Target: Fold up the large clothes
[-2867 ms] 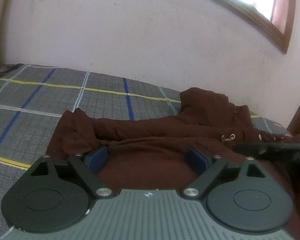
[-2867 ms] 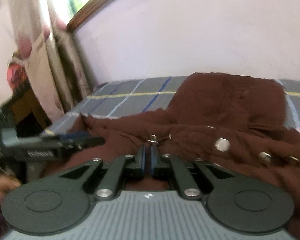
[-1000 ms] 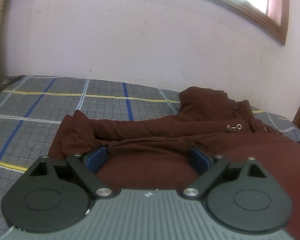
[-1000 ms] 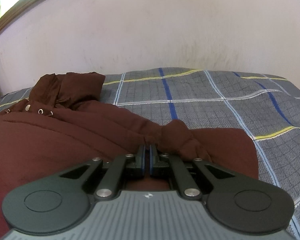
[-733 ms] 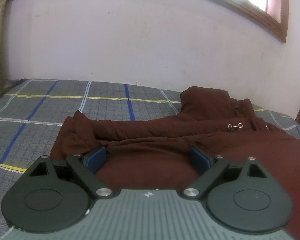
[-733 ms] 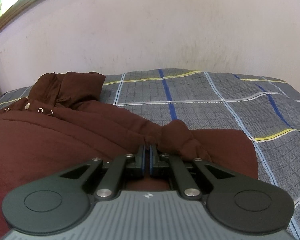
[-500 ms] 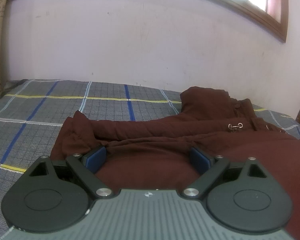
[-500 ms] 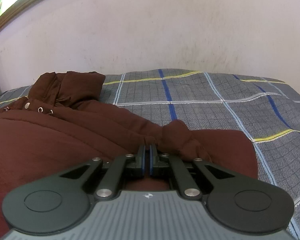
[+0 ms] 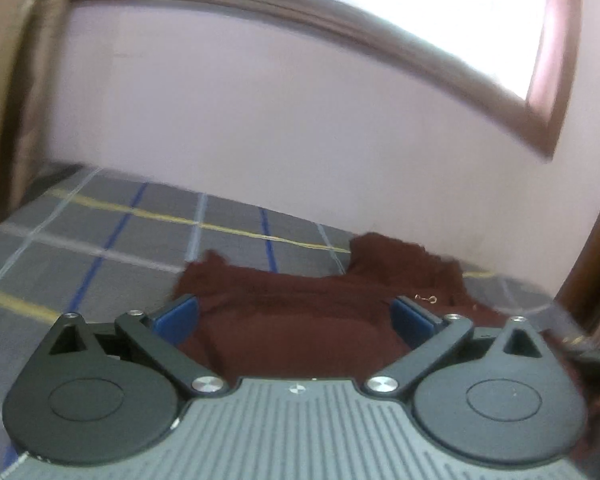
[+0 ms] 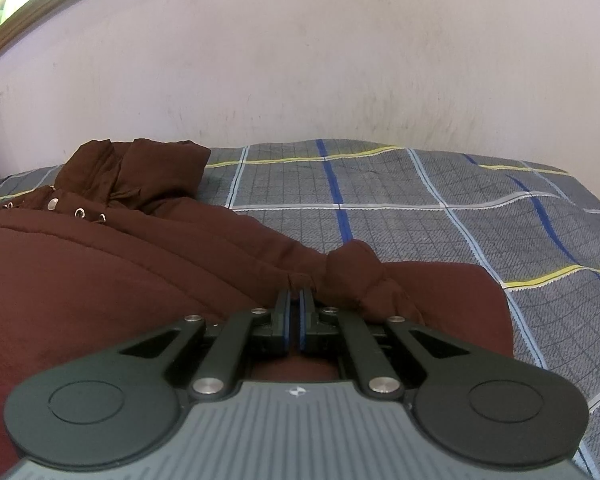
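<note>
A large dark brown hooded garment (image 10: pixel 112 264) lies spread on a grey checked bed sheet (image 10: pixel 480 216). Its hood (image 10: pixel 140 172) lies toward the wall, with metal eyelets below it. A bunched sleeve cuff (image 10: pixel 360 276) lies just ahead of my right gripper (image 10: pixel 295 300), which is shut; whether cloth is pinched between its pads cannot be told. In the left wrist view the garment (image 9: pixel 300 320) lies below and ahead of my left gripper (image 9: pixel 296 312), which is open and empty above it.
A pale wall (image 10: pixel 300 60) runs along the far side of the bed. A wood-framed window (image 9: pixel 380 40) sits above it. A curtain (image 9: pixel 12 80) hangs at the left, and dark wood furniture (image 9: pixel 596 280) stands at the right.
My left gripper has lifted and tilted upward, so the garment sits lower and farther in its view and the image is blurred. My right gripper has stayed still and shut.
</note>
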The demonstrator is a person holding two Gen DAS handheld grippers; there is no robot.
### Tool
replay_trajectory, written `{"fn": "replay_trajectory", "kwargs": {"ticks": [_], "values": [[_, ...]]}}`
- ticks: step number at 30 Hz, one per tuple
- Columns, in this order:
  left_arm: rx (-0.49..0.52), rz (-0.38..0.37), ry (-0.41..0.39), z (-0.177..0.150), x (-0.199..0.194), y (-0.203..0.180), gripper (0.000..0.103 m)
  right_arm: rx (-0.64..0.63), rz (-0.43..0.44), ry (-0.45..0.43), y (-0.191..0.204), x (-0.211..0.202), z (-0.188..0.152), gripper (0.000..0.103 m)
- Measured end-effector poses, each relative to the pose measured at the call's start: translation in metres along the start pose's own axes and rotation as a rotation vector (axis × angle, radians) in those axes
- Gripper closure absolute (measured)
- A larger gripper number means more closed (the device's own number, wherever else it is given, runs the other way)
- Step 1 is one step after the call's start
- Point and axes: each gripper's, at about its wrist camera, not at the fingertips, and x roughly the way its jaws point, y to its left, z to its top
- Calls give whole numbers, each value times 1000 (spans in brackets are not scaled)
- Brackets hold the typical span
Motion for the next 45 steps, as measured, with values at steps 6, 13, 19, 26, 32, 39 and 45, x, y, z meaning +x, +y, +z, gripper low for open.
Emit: {"fn": "replay_trajectory", "kwargs": {"ticks": [6, 13, 19, 26, 32, 39, 45], "values": [[-306, -144, 124, -23, -42, 71, 2, -16, -11, -8, 2, 0, 0, 101], [-420, -199, 194, -65, -32, 93, 0, -68, -54, -19, 10, -3, -1, 101], [-552, -255, 192, -74, -42, 121, 0, -73, -57, -21, 10, -3, -1, 101], [-569, -307, 226, -81, -54, 120, 0, -74, -58, -23, 11, -4, -2, 101], [-505, -280, 206, -75, -22, 97, 0, -89, -75, -32, 14, -6, -3, 101], [-551, -257, 146, -78, 1, 79, 2, -92, -80, -34, 14, -6, -3, 101], [-599, -235, 121, -81, 0, 79, 1, -91, -80, -37, 15, -7, -3, 101]]}}
